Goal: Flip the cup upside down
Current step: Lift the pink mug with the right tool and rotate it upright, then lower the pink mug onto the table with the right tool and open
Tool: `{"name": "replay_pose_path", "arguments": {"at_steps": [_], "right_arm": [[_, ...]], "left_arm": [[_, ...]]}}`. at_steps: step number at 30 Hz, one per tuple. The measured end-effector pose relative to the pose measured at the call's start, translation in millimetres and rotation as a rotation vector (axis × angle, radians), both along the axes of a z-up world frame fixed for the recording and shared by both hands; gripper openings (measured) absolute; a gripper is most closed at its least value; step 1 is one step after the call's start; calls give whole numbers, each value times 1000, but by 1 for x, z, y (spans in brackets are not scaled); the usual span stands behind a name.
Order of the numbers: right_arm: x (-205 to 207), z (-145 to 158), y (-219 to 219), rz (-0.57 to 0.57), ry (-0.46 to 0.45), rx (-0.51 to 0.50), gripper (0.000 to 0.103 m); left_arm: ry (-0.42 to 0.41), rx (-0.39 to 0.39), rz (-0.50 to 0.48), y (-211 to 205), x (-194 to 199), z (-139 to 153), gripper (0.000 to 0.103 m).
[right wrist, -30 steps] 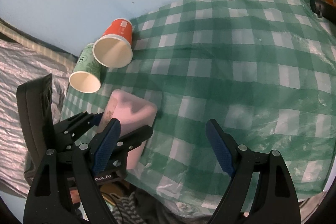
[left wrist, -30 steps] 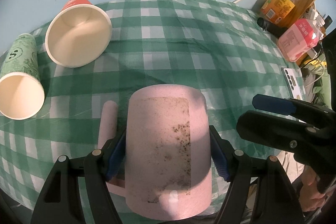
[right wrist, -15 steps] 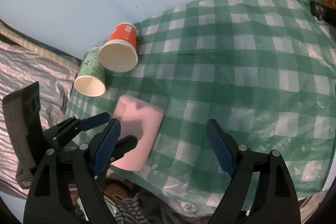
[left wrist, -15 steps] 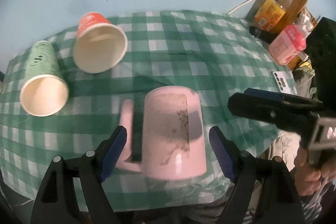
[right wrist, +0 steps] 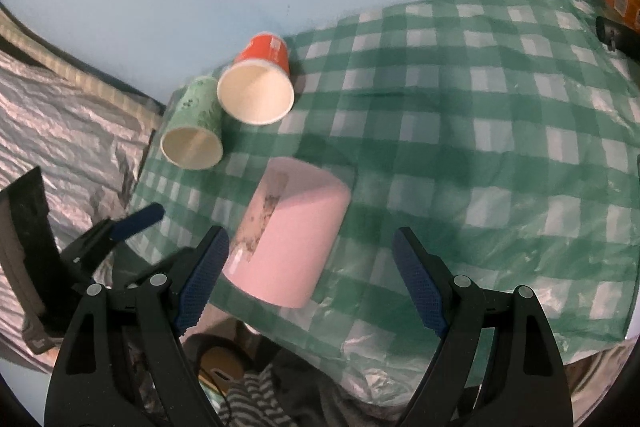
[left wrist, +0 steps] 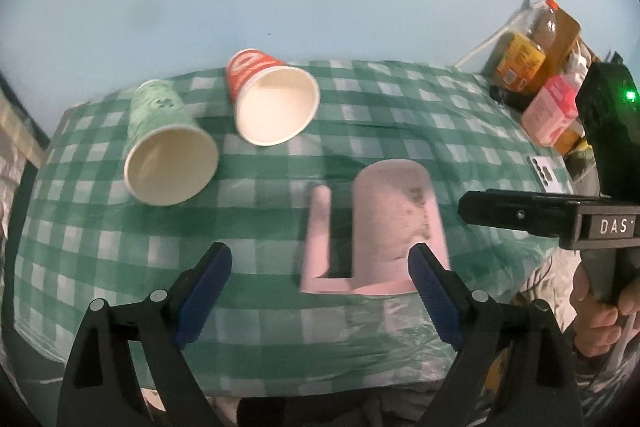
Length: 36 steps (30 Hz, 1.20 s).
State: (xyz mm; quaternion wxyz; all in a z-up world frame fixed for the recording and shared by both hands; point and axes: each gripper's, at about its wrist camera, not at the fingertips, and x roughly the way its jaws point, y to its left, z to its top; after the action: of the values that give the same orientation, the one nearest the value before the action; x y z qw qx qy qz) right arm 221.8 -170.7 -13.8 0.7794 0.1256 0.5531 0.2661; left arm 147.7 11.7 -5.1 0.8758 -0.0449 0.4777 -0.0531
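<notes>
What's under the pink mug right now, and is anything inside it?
The pink mug stands mouth-down on the green checked tablecloth, near its front edge. Only cloth shows around its rim. Its inside is covered, so whether it holds anything cannot be seen. Both grippers are open, clear of it.

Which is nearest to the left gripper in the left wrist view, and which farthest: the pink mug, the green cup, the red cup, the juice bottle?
1. Pink mug, upside down, just ahead of the left gripper, toward its right finger.
2. Green cup, on its side, ahead left.
3. Red cup, on its side, behind the green cup.
4. Juice bottle, far right corner.
</notes>
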Motion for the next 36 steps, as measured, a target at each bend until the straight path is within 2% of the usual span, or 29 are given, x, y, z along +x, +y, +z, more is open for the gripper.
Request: {"name": "replay_pose_path", "arguments": {"at_steps": [13,17,23,30,36], "right_arm": [[16,-16,40,-5,75,-80,84],[27,-25,48,-36,96,-119,84],[40,-43,58,-62,160,-153,84],[42,-52,68,-52,169,-201,84],[42,-56,70,-39,163,-194,81]], "left_arm": [[-15,-28,50,24,1,-11,91],[-4,-100,43,28,1,-14,91],[-1,-107,37,27,1,-17,91],[4,-116,44,32,2,-22,91],[0,-127,54,37,2,-23,91]]}}
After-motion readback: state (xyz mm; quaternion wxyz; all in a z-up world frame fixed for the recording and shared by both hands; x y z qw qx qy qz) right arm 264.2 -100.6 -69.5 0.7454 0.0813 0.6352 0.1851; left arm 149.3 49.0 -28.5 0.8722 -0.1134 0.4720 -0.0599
